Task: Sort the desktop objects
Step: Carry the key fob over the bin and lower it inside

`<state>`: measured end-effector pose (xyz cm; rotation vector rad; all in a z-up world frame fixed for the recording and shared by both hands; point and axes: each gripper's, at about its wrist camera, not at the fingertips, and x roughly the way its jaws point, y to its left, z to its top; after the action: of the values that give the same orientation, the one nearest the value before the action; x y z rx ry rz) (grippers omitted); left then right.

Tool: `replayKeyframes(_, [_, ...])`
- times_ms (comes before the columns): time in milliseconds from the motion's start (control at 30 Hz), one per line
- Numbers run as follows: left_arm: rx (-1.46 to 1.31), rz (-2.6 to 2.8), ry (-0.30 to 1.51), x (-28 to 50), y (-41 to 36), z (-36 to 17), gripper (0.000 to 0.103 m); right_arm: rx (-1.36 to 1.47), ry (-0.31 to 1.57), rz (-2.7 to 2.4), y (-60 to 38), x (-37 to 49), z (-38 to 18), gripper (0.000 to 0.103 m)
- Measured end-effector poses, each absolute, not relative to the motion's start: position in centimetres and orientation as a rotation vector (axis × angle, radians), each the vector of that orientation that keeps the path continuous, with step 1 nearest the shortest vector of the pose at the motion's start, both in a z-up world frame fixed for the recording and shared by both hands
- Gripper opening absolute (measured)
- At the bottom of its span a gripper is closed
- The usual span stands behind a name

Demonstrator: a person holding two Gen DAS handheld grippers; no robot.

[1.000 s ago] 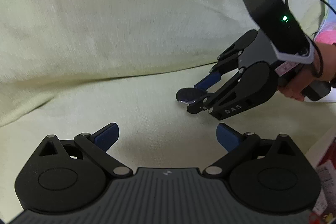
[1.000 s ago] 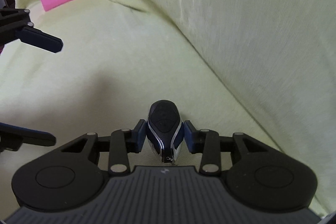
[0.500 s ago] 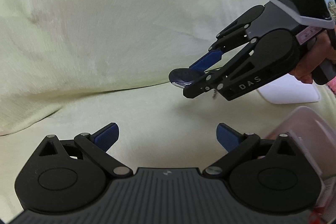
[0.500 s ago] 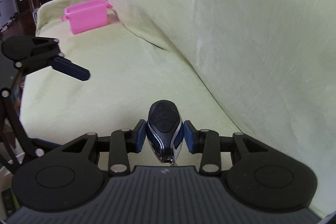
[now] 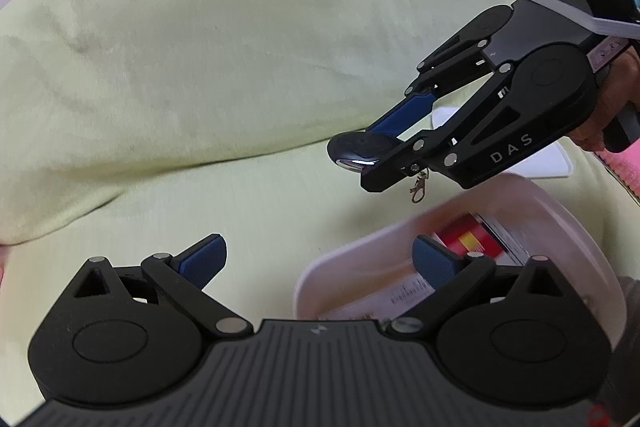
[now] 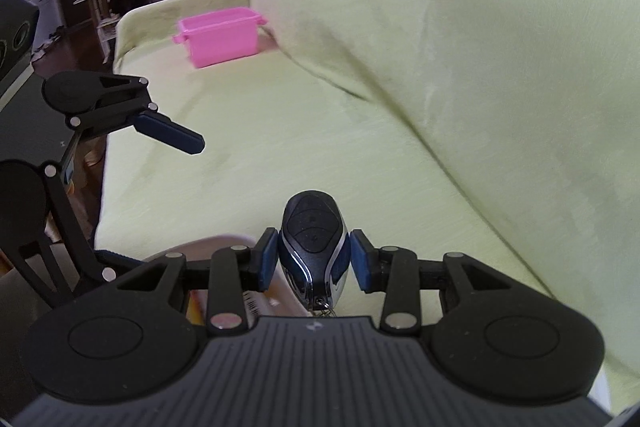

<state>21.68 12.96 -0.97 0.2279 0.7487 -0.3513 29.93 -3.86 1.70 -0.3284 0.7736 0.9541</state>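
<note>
Above sofa seat, your right gripper clenches key fob between blue pads, fob clear of cushion, small clasp dangling beneath; your left gripper hangs released, jaws wide, nothing between them; white bin sits just below fob, printed packets inside; pink bin rests well apart at far end of seat.
</note>
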Motion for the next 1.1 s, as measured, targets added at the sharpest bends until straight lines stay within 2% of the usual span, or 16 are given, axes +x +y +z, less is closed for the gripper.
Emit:
replayKeyframes(433, [0.232, -0.392, 0.78, 19.9, 12.1, -1.6, 0.1, -0.441, 0.829, 1.014, -2.9, 26.4, -2.0, 0.034])
replayKeyframes(1100, [0.243, -0.42, 0.823, 18.4, 11.8, -2.7, 0.1, -0.543, 0.872, 1.064, -1.9, 26.7, -5.5, 0.034])
